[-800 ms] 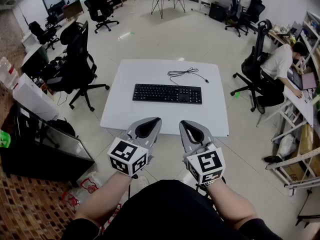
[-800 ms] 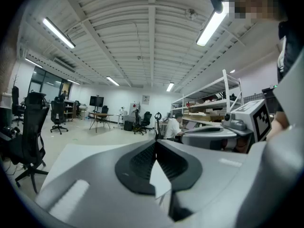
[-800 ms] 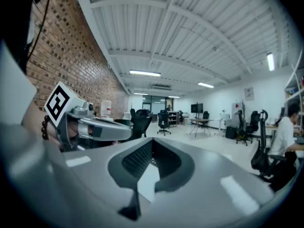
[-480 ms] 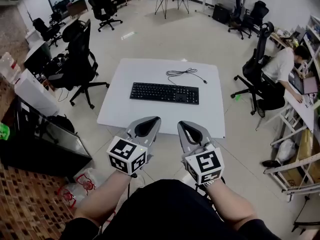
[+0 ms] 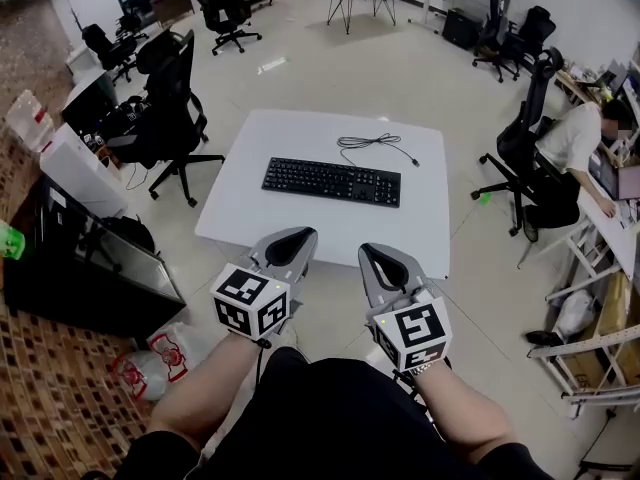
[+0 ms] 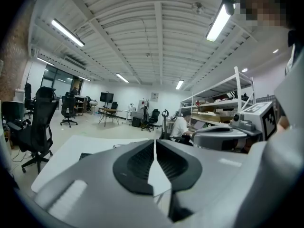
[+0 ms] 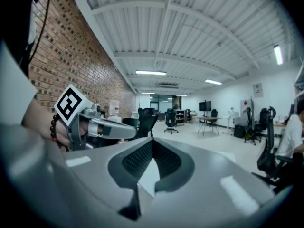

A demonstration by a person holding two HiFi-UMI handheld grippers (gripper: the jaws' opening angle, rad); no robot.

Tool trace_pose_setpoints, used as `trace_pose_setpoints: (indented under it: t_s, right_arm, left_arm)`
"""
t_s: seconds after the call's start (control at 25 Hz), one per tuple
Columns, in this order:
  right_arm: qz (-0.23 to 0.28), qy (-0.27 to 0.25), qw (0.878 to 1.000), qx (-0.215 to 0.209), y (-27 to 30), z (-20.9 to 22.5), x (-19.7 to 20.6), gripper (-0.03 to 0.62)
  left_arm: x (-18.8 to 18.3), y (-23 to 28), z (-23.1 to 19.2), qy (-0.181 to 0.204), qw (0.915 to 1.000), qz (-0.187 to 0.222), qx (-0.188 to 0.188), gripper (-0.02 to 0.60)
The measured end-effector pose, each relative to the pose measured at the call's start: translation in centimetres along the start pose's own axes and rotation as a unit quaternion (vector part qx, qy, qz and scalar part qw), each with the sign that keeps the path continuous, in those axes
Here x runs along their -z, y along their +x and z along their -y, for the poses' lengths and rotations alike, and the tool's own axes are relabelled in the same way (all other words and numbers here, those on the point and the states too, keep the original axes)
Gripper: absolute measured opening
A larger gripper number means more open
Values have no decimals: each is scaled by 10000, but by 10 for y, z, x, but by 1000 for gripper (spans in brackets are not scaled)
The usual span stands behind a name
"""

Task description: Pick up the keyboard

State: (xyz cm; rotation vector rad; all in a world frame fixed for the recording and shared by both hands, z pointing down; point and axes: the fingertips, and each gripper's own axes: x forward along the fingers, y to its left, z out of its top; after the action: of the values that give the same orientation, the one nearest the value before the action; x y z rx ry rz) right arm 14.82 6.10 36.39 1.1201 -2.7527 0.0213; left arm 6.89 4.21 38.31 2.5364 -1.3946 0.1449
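A black keyboard [image 5: 331, 181] lies across the middle of a white table [image 5: 250, 223], its black cable [image 5: 375, 145] coiled behind it. My left gripper [image 5: 298, 236] and right gripper [image 5: 369, 250] hover side by side at the table's near edge, well short of the keyboard. Both are shut with nothing between the jaws. In the left gripper view the jaws [image 6: 154, 141] meet in a thin line over the table [image 6: 71, 148]. The right gripper view shows its jaws [image 7: 152, 144] closed too, with the left gripper [image 7: 102, 127] beside them.
Black office chairs stand left of the table [image 5: 170, 103] and to its right [image 5: 525, 138]. A seated person [image 5: 575, 143] works at a desk on the right. A dark cabinet [image 5: 80, 258] stands at my left, with bags [image 5: 150, 363] on the floor.
The head view has shifted slightly, so the table sits a little higher and more to the right in the picture. Both grippers stay shut at the table's near edge.
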Motion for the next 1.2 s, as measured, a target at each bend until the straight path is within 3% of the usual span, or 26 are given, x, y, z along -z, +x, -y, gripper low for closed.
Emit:
trace_pose_setpoints:
  t_s: [0.32, 0.64, 0.88, 1.2]
  right_arm:
    - [-68, 69, 10000, 23, 23, 14, 6, 2]
    - [-373, 373, 9984, 219, 92, 39, 20, 2]
    - [-629, 588, 9953, 450, 159, 61, 29, 2]
    - [-915, 911, 9882, 827, 230, 83, 45, 2]
  left_arm:
    - [6, 20, -46, -254, 9993, -239, -149, 42]
    - [24, 58, -151, -641, 9953, -630, -361, 95]
    - [53, 98, -256, -1073, 9863, -1115, -569, 141]
    - [106, 146, -373, -1714, 9664, -1810, -630, 152]
